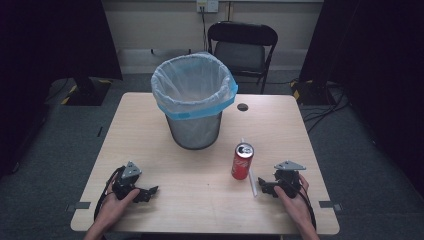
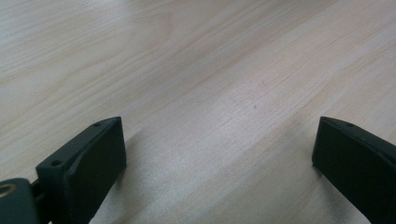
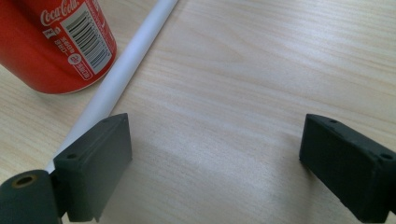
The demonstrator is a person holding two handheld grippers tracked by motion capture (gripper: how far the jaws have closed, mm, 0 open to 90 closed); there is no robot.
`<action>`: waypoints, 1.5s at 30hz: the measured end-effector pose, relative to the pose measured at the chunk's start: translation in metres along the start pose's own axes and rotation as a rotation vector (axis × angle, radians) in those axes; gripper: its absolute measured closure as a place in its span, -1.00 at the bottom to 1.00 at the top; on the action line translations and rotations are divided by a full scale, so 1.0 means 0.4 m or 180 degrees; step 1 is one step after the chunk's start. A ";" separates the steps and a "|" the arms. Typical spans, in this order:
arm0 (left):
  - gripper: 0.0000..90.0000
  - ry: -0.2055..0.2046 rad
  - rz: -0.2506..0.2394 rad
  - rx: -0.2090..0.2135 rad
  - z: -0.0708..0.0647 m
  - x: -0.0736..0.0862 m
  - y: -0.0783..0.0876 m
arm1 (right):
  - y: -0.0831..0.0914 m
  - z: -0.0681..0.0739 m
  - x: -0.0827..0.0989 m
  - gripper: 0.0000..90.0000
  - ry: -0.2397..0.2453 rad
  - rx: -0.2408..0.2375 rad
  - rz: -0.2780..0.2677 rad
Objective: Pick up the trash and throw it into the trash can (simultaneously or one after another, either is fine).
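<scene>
Both grippers rest low on the wooden surface (image 1: 200, 190), jaws wide and empty. The right gripper (image 1: 264, 188) faces the can (image 1: 242, 161) and white tube (image 1: 253, 184) at its ten o'clock, likely its first pickups. Beyond stands the lined bin (image 1: 194, 100), presumably their destination; farther off, a folding chair (image 1: 242, 47) and dark curtains.

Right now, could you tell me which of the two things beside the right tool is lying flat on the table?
The white tube: it lies flat, while the red Coca-Cola can stands upright.
</scene>
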State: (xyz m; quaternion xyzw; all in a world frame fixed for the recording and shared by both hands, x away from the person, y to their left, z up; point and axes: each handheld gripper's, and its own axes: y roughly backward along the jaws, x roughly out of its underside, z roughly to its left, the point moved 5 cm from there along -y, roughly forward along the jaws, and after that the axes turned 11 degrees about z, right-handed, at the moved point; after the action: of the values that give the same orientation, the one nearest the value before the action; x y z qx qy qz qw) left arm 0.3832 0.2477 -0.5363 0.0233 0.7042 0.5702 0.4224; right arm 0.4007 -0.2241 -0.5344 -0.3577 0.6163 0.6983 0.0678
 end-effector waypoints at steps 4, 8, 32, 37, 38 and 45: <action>-0.95 0.0001 0.0000 0.0000 0.000 0.000 0.000 | 0.001 -0.002 0.001 -0.81 0.0033 -0.0025 0.0003; -0.95 -0.0001 -0.0001 0.0002 0.000 0.000 0.000 | 0.004 -0.004 0.000 -0.76 0.0038 -0.0053 0.0028; -0.95 -0.0002 0.0000 0.0004 0.000 0.000 0.000 | 0.090 0.041 -0.035 -0.66 0.0300 -0.0592 -0.0238; -0.95 -0.0002 0.0000 0.0004 0.000 0.000 0.000 | 0.098 0.058 -0.045 -0.66 0.0344 -0.0710 -0.0256; -0.95 -0.0002 0.0001 0.0004 0.000 0.000 0.000 | 0.099 0.060 -0.047 -0.66 0.0351 -0.0726 -0.0264; -0.95 -0.0002 0.0000 0.0003 0.000 0.000 0.000 | 0.111 0.084 -0.065 -0.67 0.0427 -0.0801 -0.0286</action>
State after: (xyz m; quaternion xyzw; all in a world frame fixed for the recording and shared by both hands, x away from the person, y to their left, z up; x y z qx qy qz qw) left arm 0.3831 0.2477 -0.5363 0.0237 0.7044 0.5698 0.4226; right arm 0.3821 -0.1949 -0.4836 -0.4365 0.5104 0.7408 0.0123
